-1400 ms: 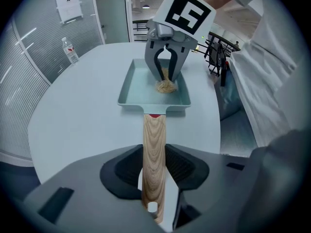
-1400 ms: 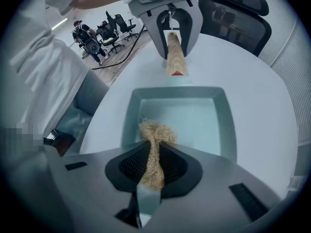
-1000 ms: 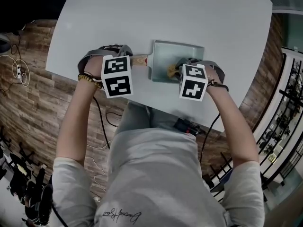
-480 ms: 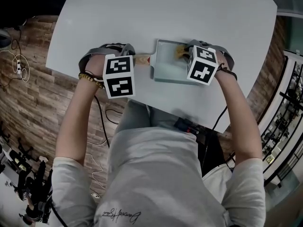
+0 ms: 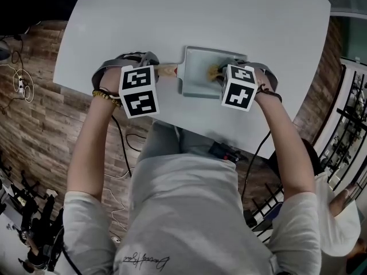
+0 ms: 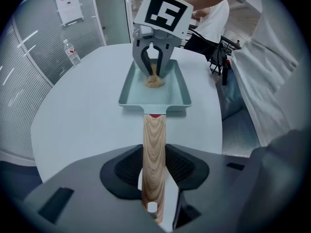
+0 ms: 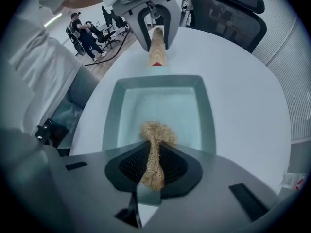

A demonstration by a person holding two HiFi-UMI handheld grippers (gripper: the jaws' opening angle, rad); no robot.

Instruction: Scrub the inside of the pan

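1. Since half a second ago, the right gripper (image 5: 221, 73) has drawn back from the pan's far edge to about the middle of its right half. A second ago it sat at the near edge. The left gripper (image 5: 157, 70) and the pan have hardly shifted.
2. The pan (image 5: 198, 55), a pale teal rectangle, lies flat on the grey table (image 5: 172, 16) close to the person's edge of it, with its wooden handle (image 5: 168, 70) pointing to the person's left.
3. The scrubber (image 7: 154, 152), a tan fibrous wad, is pinched between the right gripper's clenched jaws. Its free end spreads over the pan's floor (image 7: 165, 106), and the left gripper view shows the scrubber (image 6: 154, 80) touching that floor.
4. The left gripper (image 6: 154, 166) is clamped on the handle (image 6: 154, 144), with a pad pressing each side near the end that has a small hole.
5. In the head view the two marker cubes (image 5: 139, 90) cover both sets of jaws, and the right gripper hides the pan's right rim. Only a sliver of the scrubber (image 5: 214, 72) shows there.
6. The handle's very tip is cut off behind the left gripper's body.
7. A water bottle (image 6: 72, 52) stands at the table's far edge, well apart from the pan. An office chair (image 7: 228, 13) stands beyond the table. The distant people (image 7: 80, 25) are too small to make out.
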